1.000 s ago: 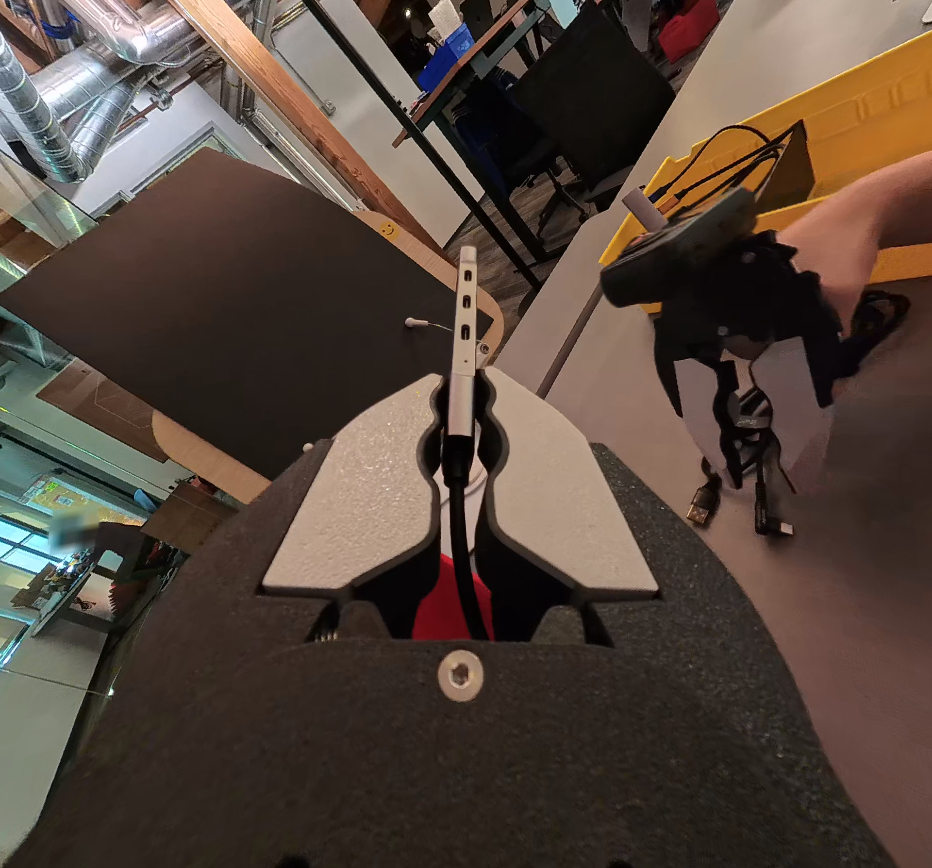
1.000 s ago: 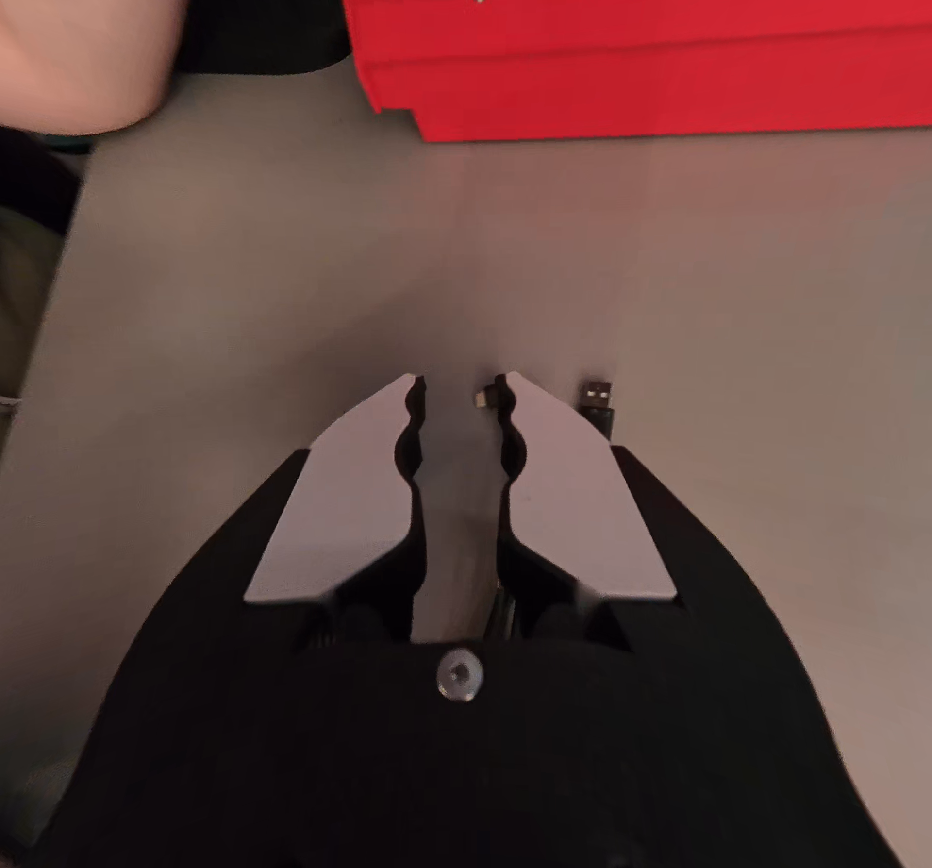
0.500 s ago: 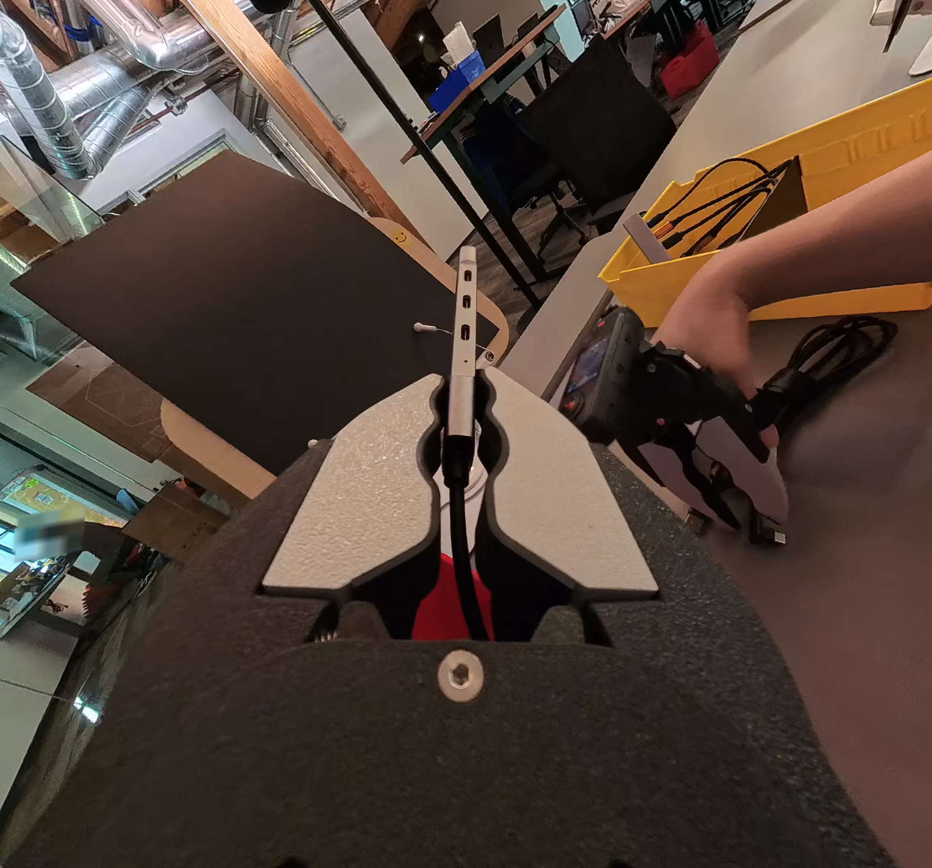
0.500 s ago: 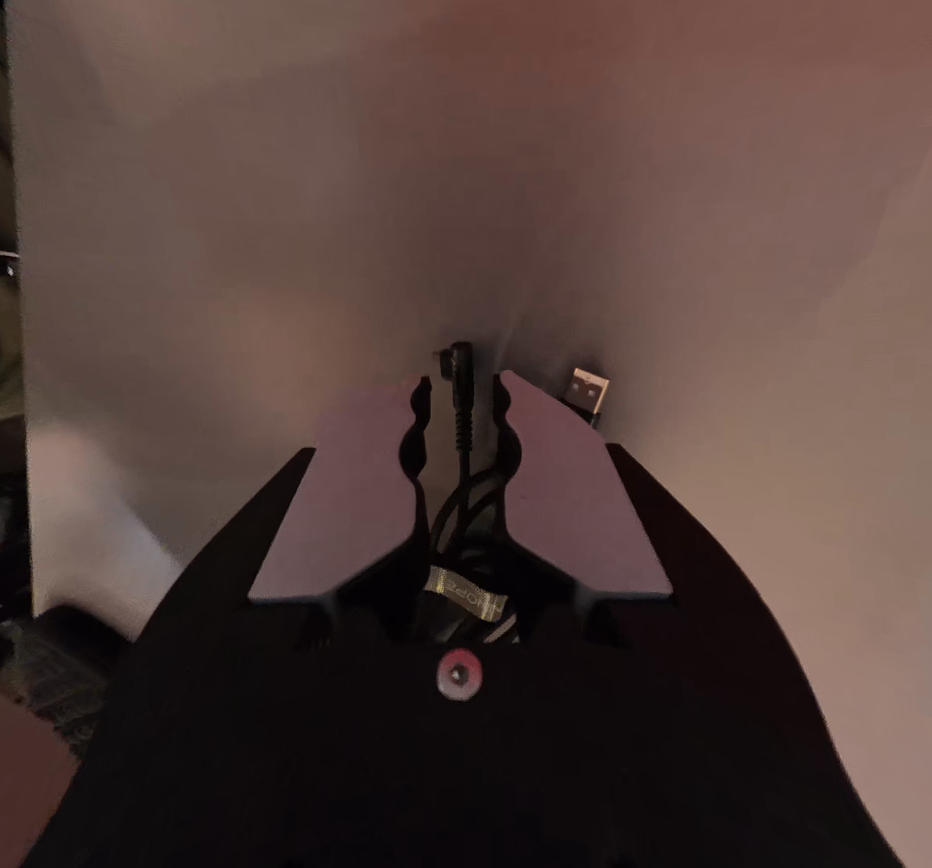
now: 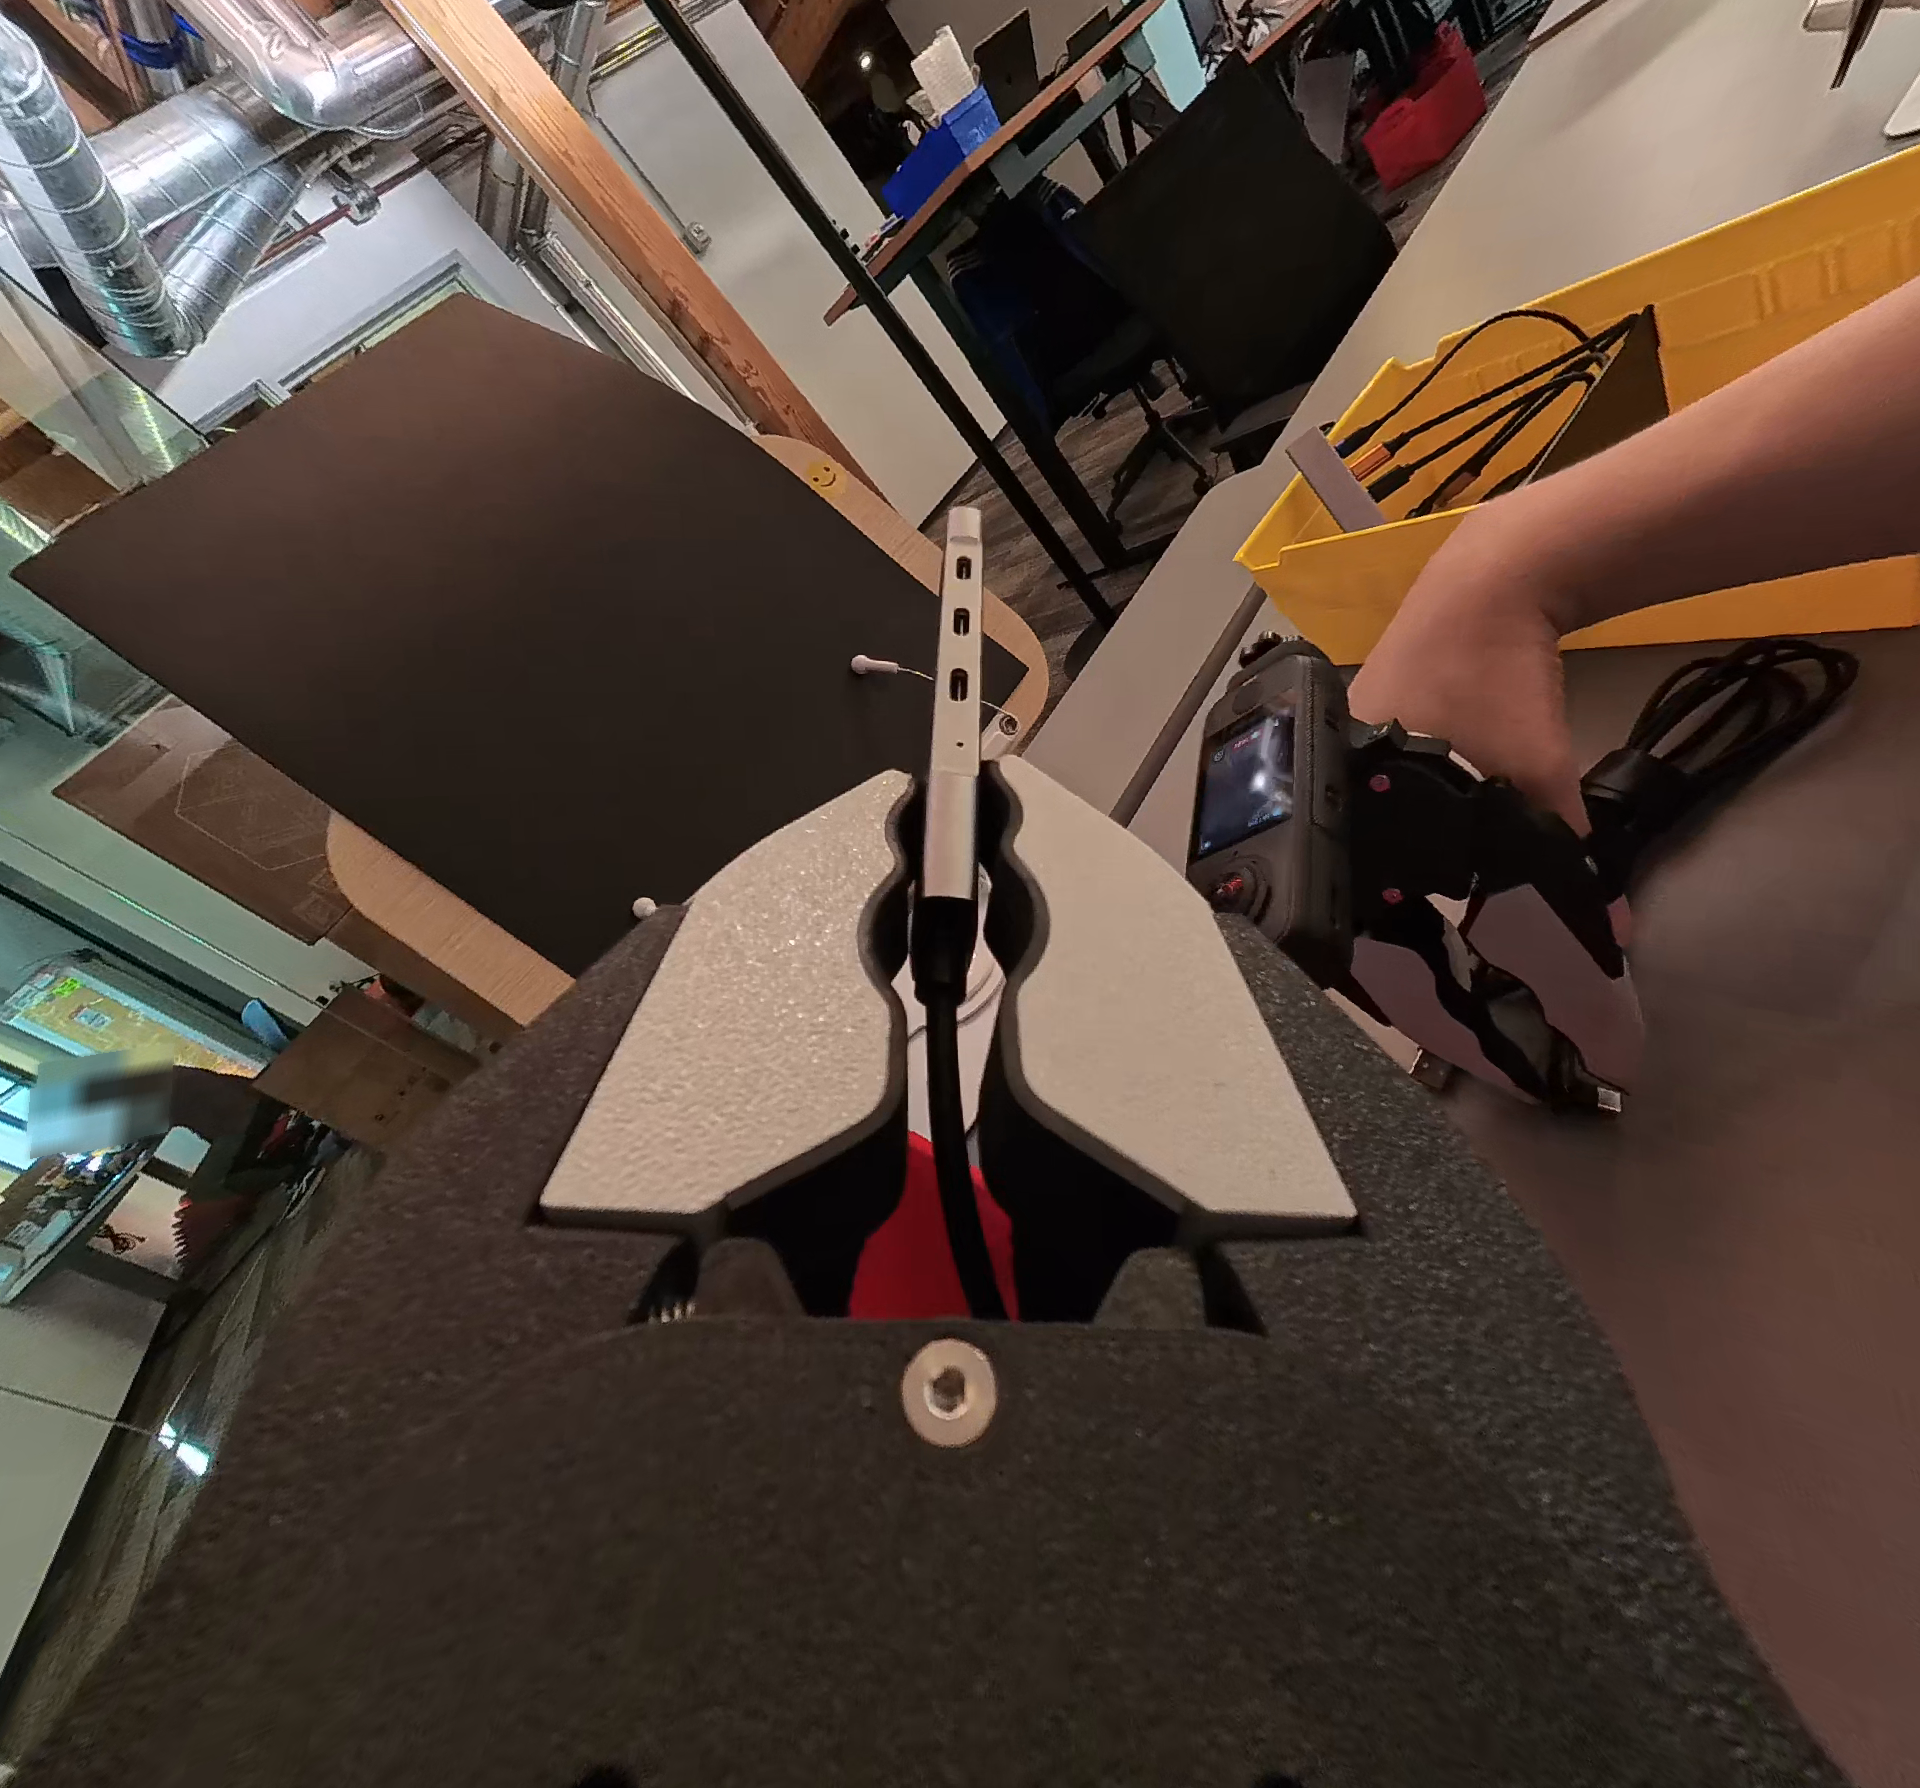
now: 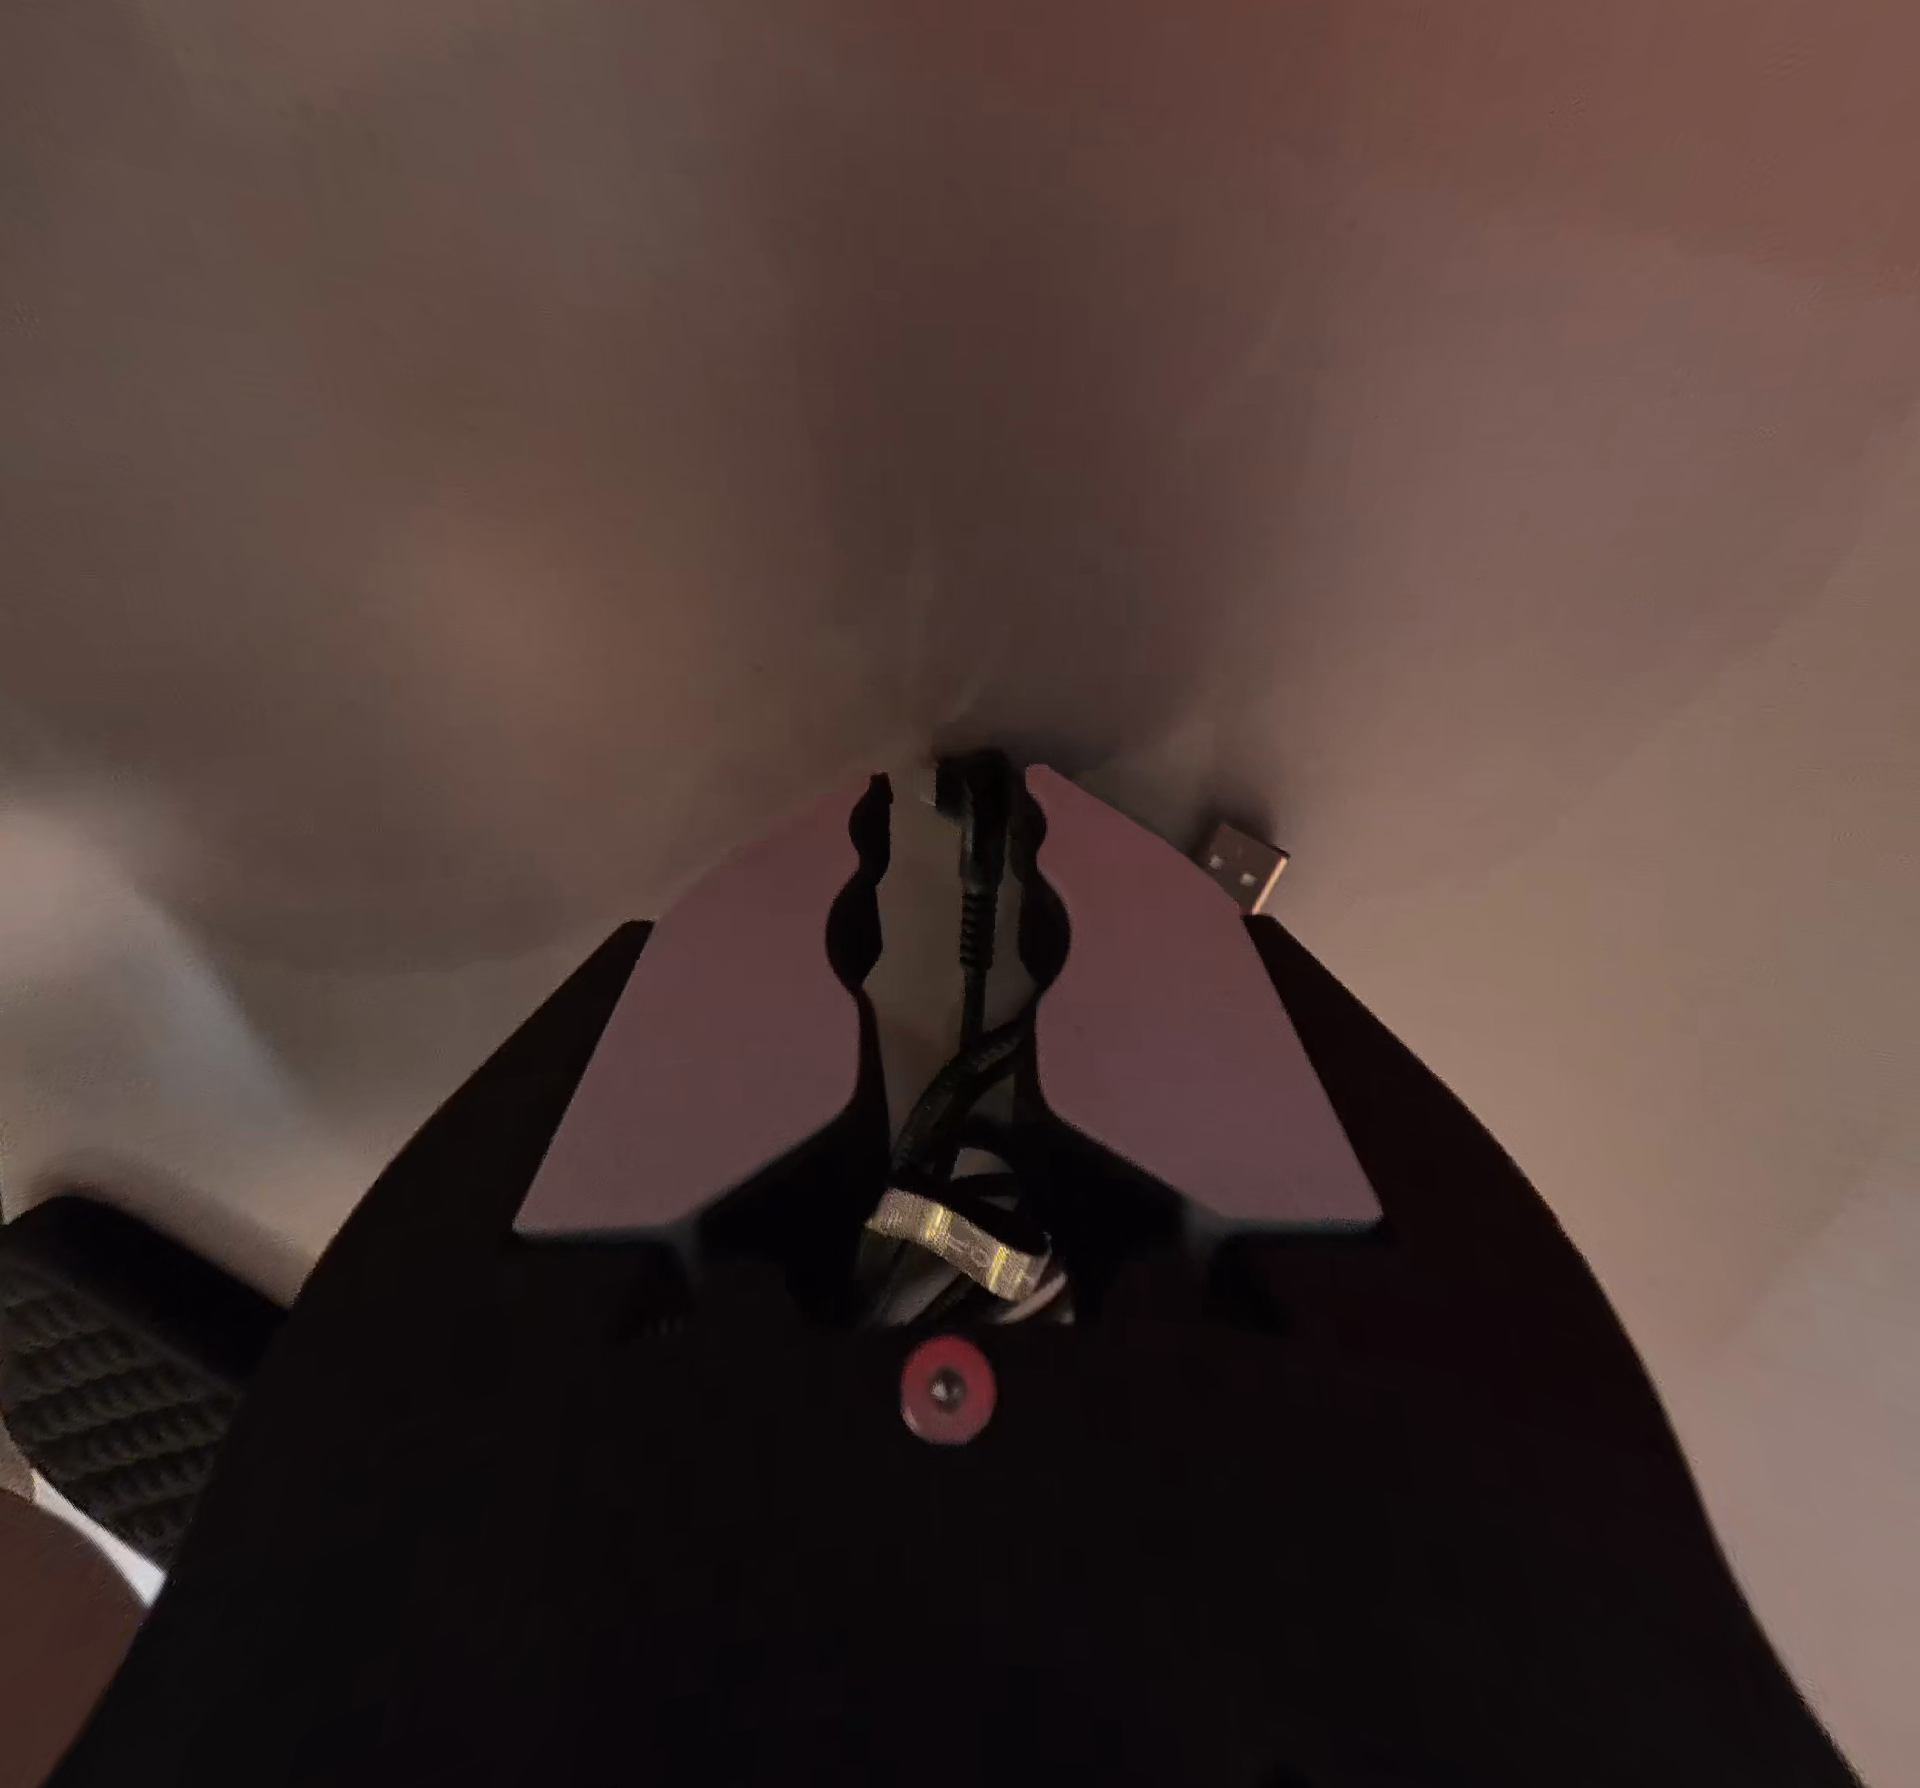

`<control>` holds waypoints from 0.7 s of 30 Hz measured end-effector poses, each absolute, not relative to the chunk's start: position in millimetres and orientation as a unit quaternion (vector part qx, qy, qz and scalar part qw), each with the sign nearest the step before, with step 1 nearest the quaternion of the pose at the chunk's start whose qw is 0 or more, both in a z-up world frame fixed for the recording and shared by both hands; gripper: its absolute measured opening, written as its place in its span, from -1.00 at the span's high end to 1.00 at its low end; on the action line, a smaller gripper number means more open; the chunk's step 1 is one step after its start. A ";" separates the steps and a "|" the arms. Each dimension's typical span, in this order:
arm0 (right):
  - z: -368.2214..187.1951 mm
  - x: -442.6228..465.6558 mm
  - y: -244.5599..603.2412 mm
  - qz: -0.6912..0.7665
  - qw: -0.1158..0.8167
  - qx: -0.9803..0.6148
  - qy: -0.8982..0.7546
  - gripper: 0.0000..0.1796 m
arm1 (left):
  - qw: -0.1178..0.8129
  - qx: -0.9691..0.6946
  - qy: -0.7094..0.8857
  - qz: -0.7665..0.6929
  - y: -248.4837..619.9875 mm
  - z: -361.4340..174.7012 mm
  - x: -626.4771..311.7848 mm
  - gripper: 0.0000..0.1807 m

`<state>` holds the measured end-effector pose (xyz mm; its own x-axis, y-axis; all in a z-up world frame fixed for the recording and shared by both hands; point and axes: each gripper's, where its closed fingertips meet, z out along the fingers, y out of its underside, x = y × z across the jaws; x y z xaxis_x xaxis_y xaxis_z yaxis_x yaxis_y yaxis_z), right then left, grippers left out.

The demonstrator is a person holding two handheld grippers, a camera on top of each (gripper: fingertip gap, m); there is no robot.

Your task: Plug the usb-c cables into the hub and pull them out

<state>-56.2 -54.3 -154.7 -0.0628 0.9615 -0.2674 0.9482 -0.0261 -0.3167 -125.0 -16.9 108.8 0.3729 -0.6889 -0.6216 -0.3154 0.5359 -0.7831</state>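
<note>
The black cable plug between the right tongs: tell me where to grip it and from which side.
Grip the black cable plug on its moulded body, just ahead of the ribbed strain relief, not on the cord. Come straight down from above, as the right tongs do now: it lies flat on the table, lengthwise in the open gap, nearer the right finger.

1. The left wrist view is evenly and brightly lit; the hub (image 5: 958, 689) is rendered sharply, without glare.
2. Straight lines such as the wooden beam (image 5: 582, 149) are bowed by wide-angle distortion towards the edges.
3. The hand (image 5: 1475, 668) is softened by slight blur.
4. The right wrist view is dim and reddish; the table (image 6: 520, 388) is blurred and heavily shadowed.
5. The right gripper (image 6: 954, 782) is reduced almost to silhouette.
</note>
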 end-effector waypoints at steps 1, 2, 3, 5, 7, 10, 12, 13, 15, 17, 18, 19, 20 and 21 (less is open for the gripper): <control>-154.7 -57.0 -55.0 0.215 0.015 -0.685 -0.696 0.74 | 0.688 -0.462 0.542 -0.136 -16.8 109.2 -125.3 0.90; -154.8 -57.1 -54.7 0.214 0.016 -0.684 -0.698 0.75 | 0.689 -0.462 0.542 -0.137 -16.8 109.3 -125.3 0.90; -154.9 -57.0 -54.4 0.213 0.016 -0.683 -0.699 0.76 | 0.688 -0.462 0.542 -0.136 -16.7 109.2 -125.1 0.90; -155.2 -56.9 -53.6 0.210 0.017 -0.681 -0.701 0.78 | 0.687 -0.462 0.544 -0.136 -16.9 108.5 -124.3 0.90; -155.2 -56.6 -53.5 0.211 0.016 -0.678 -0.704 0.78 | 0.686 -0.462 0.546 -0.135 -17.0 107.9 -123.4 0.90; -155.3 -56.6 -52.8 0.209 0.012 -0.674 -0.709 0.79 | 0.685 -0.462 0.546 -0.135 -16.9 107.6 -122.7 0.90; -155.4 -56.5 -52.3 0.203 0.010 -0.671 -0.713 0.80 | 0.685 -0.463 0.546 -0.134 -16.2 107.2 -122.8 0.90; -155.7 -56.5 -51.9 0.199 0.011 -0.669 -0.716 0.82 | 0.685 -0.464 0.546 -0.134 -16.0 107.0 -122.8 0.90; -155.9 -56.3 -51.6 0.195 0.010 -0.668 -0.718 0.82 | 0.685 -0.464 0.546 -0.134 -15.5 106.9 -122.8 0.90; -155.9 -56.2 -51.6 0.192 0.011 -0.667 -0.720 0.82 | 0.685 -0.464 0.546 -0.135 -15.4 106.8 -122.7 0.90; -155.9 -56.1 -51.7 0.191 0.011 -0.667 -0.720 0.82 | 0.684 -0.465 0.546 -0.134 -15.3 106.7 -122.6 0.90; -155.9 -56.2 -51.7 0.189 0.012 -0.668 -0.719 0.82 | 0.684 -0.465 0.546 -0.134 -15.1 106.5 -122.5 0.90; -155.9 -56.1 -51.8 0.188 0.012 -0.669 -0.719 0.82 | 0.684 -0.465 0.546 -0.134 -15.0 106.2 -122.4 0.90; -156.0 -56.2 -51.7 0.187 0.012 -0.671 -0.718 0.82 | 0.683 -0.465 0.547 -0.134 -15.1 106.0 -122.2 0.90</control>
